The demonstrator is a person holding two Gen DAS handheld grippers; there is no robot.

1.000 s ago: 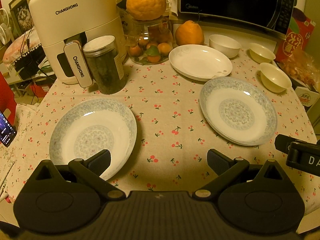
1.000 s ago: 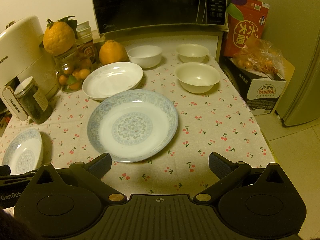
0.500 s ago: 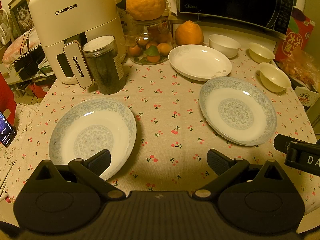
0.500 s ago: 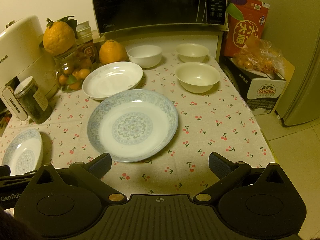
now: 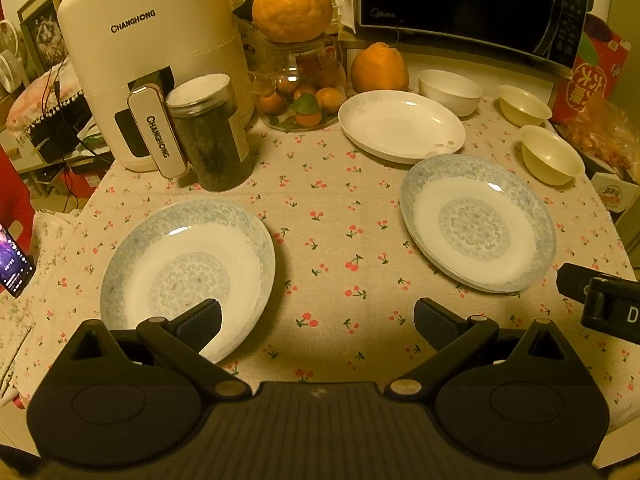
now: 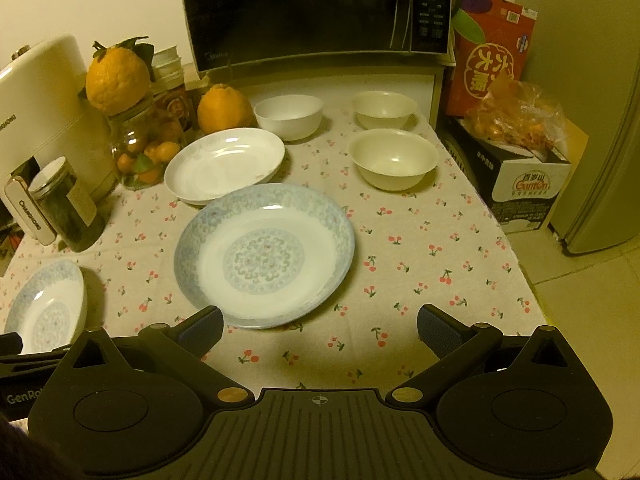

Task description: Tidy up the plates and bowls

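Note:
Two blue-patterned plates lie on the cherry-print tablecloth: one at the left (image 5: 188, 268) (image 6: 44, 312), one at the right (image 5: 478, 224) (image 6: 264, 254). A plain white plate (image 5: 402, 126) (image 6: 224, 164) lies behind them. A white bowl (image 5: 450, 90) (image 6: 288, 114) and two cream bowls (image 5: 550, 154) (image 6: 392, 158), (image 5: 524, 104) (image 6: 384, 108) stand at the back right. My left gripper (image 5: 318, 322) is open and empty, its left finger over the left plate's near rim. My right gripper (image 6: 320, 326) is open and empty, just in front of the right plate.
A white air fryer (image 5: 148, 72), a dark jar (image 5: 208, 132), a glass jar of small oranges (image 5: 304, 92) and big citrus fruits (image 5: 380, 68) stand at the back left. A microwave (image 6: 312, 12) sits behind. Boxes (image 6: 516, 176) stand off the right table edge.
Both grippers have hardly moved; the views have shifted very slightly. Nothing on the table has moved.

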